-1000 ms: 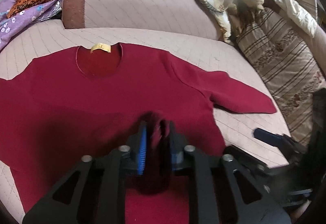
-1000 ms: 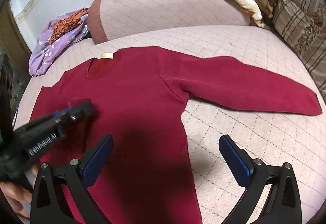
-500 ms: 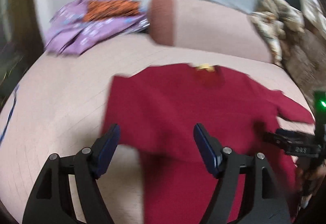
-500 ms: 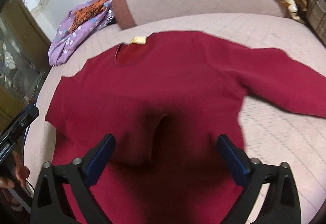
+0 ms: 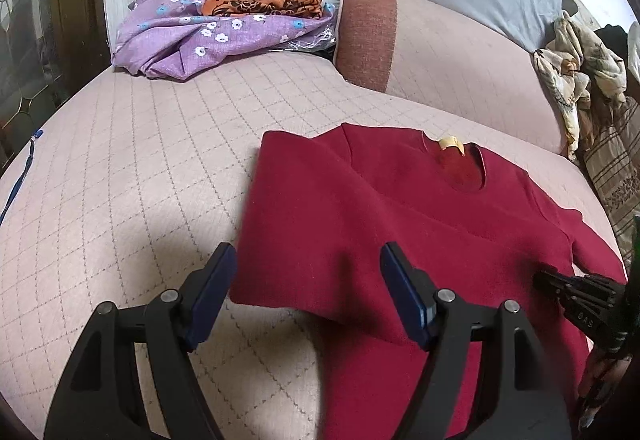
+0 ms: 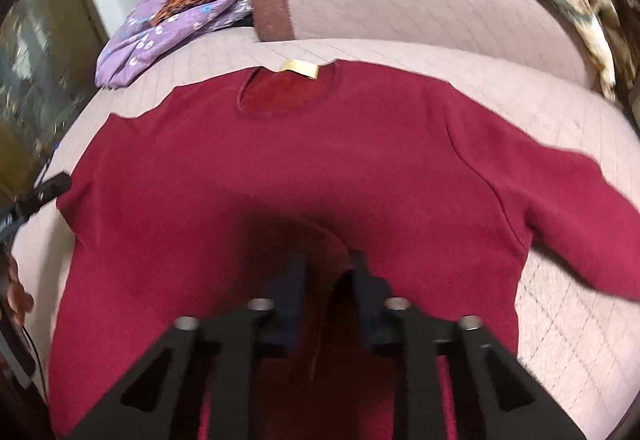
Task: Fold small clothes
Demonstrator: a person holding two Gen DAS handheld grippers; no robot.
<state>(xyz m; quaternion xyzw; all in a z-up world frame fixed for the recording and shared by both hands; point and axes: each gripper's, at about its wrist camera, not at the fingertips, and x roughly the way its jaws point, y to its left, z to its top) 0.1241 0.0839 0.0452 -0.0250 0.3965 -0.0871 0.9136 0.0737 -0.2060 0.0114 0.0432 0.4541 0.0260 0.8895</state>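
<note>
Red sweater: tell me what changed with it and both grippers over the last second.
The left gripper let go of the red sweater; its jaws now stand open over the folded-in left sleeve. The right gripper, open a second ago, has moved over the body and shut on a pinch of the fabric. The right sleeve stays spread out, and the purple floral cloth is unmoved.

Left wrist view looks down over the shirt's (image 5: 400, 224) left edge. Right wrist view sits closer, somewhat blurred. Both share its collar.
</note>
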